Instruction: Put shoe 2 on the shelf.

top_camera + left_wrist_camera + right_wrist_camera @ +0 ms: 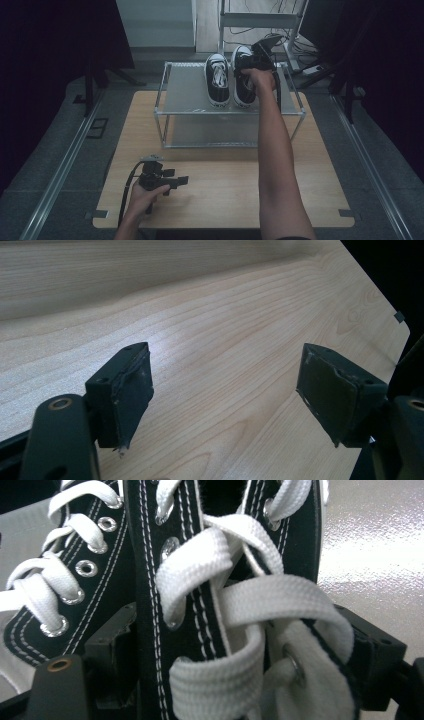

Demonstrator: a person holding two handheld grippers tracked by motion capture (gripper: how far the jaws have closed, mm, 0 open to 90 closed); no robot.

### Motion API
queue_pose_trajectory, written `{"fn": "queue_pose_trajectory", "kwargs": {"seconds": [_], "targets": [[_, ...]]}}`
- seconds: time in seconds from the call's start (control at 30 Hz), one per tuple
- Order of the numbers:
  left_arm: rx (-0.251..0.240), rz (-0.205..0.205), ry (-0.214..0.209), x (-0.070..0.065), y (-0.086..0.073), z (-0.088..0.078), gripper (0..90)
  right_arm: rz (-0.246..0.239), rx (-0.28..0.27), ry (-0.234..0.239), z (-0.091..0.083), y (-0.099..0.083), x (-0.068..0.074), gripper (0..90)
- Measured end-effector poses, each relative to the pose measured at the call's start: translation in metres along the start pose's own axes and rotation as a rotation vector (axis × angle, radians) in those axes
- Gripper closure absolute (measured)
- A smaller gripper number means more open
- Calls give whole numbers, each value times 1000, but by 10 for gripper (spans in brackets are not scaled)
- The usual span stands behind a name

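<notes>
High view: the right hand-held gripper (257, 62) sits on the right sneaker (243, 80), which stands beside the left sneaker (218, 80) on top of the metal shoe rack (185, 95) at the upper centre of the frame. The pair stands parallel and close, possibly touching. Any pull that drags sideways could, I judge, knock the neighbour askew or push it toward the rack's edge. The left hand-held gripper (181, 180) rests low over the bench (225, 190) at lower left, carrying nothing.

Left gripper view: its jaws stand partly apart with bare wood grain between them, so it offers no support if the shoe slips.

Right gripper view: the jaws close on the laced upper of the right sneaker (200, 605), black canvas with white stitching, metal eyelets and flat white laces (270, 600). Soft canvas and loose lace make a poor hold; the shoe may sag, twist or slide out when lifted.
</notes>
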State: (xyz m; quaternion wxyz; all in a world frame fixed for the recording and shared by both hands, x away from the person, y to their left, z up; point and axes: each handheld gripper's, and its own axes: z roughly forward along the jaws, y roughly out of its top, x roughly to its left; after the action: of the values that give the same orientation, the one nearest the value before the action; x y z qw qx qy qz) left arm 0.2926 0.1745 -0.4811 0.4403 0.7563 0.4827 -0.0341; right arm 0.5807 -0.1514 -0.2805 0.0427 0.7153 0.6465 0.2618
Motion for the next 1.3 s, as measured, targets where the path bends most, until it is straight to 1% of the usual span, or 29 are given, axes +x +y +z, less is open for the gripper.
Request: {"fn": "queue_pose_trajectory", "kwargs": {"seconds": [0.07,0.17,0.2,0.37,0.5,0.57,0.6,0.67,0.73,0.87,0.9,0.93,1.03,1.17,1.23,1.3], "targets": [[0,0,1,0,0,0,225,7,5,-11,3,1,0,180],[1,0,1,0,0,0,225,13,28,-23,7,3,1,176],[1,-1,2,0,0,0,224,13,36,-34,8,4,2,175],[5,-1,6,0,0,1,225,-1,39,-85,11,6,5,175],[4,-4,4,1,-1,0,225,-12,45,-85,12,8,5,166],[6,-3,7,1,-1,1,225,-8,31,-76,12,8,5,180],[8,-2,7,1,-1,2,225,-3,15,-71,10,7,7,176],[11,-2,5,0,-1,2,225,-37,3,-89,12,5,9,175],[10,-1,5,0,-1,2,225,-28,-7,-87,12,4,9,177],[9,0,6,0,-1,1,225,-23,-16,-54,10,2,4,175],[9,1,7,0,-1,1,224,-28,-23,-39,10,1,3,172],[7,1,8,0,-1,1,225,-33,-26,-37,9,0,3,171],[-1,-4,10,0,-1,-1,225,-67,-55,-11,3,-3,2,174],[-10,-8,17,2,-1,-4,225,-108,-125,62,-15,-11,-1,203],[-17,-8,19,2,-1,-6,225,-130,-142,93,-24,-15,-2,209],[-23,-14,19,1,-1,-7,224,-165,-159,114,-31,-21,-4,230]]}}
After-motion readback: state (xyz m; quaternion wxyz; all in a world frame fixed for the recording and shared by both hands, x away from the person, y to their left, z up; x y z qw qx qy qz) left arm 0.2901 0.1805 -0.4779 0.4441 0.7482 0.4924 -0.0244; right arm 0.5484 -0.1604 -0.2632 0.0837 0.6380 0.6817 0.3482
